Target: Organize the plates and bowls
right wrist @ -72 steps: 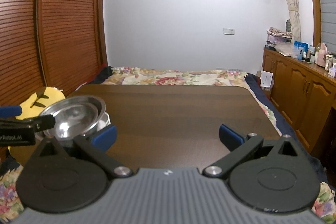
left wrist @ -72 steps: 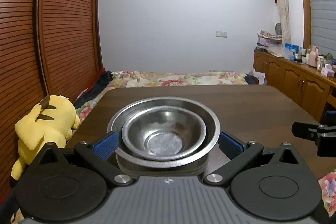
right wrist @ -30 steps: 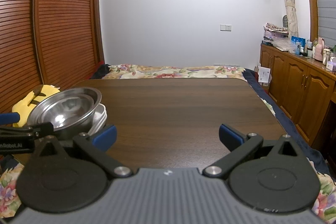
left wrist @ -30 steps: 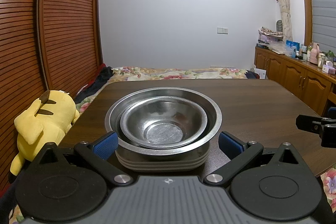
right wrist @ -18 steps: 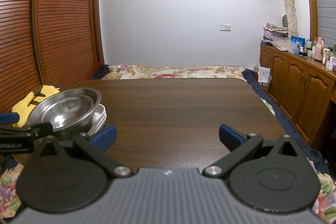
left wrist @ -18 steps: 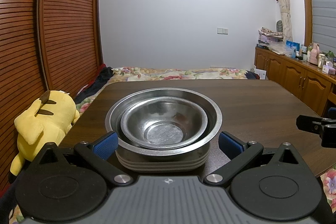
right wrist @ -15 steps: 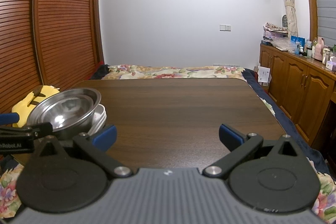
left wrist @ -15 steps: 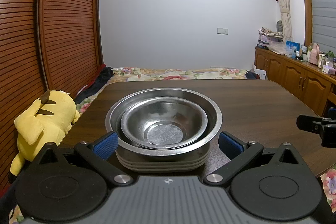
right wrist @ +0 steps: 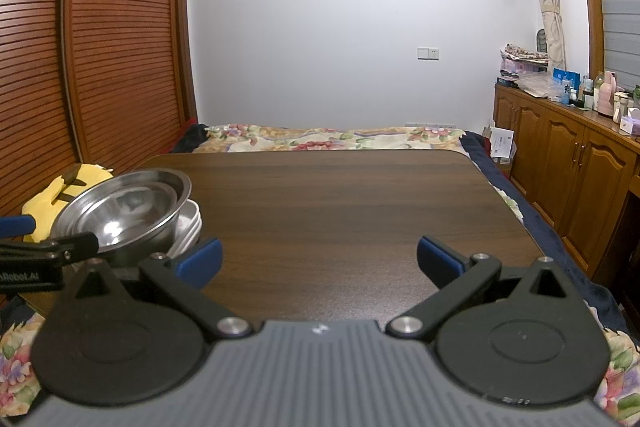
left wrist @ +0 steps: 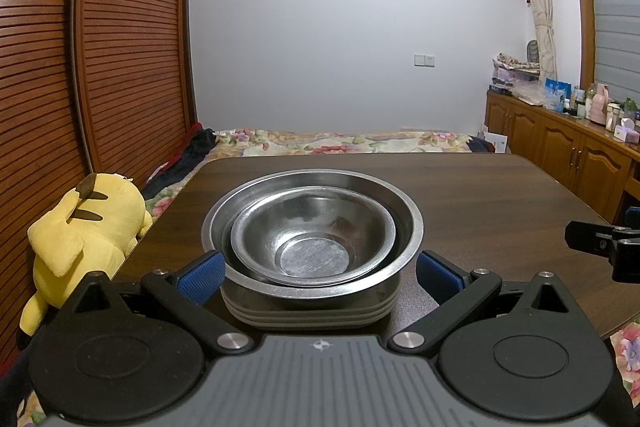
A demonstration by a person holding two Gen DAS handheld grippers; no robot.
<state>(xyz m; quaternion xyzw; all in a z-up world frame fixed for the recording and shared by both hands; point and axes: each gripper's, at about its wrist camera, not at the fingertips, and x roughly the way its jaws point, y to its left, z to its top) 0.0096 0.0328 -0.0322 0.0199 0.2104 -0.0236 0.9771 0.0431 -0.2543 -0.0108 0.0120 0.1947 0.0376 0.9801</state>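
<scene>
A small steel bowl (left wrist: 312,231) sits nested in a larger steel bowl (left wrist: 400,227). Both rest on a stack of pale plates (left wrist: 312,313) at the near left of the dark wooden table (left wrist: 480,195). My left gripper (left wrist: 318,275) is open, its blue pads (left wrist: 200,277) flanking the front of the stack without holding it. In the right wrist view the bowls (right wrist: 120,211) and plates (right wrist: 190,225) stand at the left. My right gripper (right wrist: 319,259) is open over bare table (right wrist: 340,195), with nothing between its fingers.
A yellow plush toy (left wrist: 80,235) lies off the table's left edge. A bed with a floral cover (right wrist: 320,139) lies beyond the far edge. A wooden cabinet (right wrist: 580,163) with bottles on top lines the right wall, and slatted wooden doors (left wrist: 100,67) the left.
Since 2.4 s ago both views have levelled, and the plates under the bowls now show in the left wrist view. Over the last second nothing has visibly moved.
</scene>
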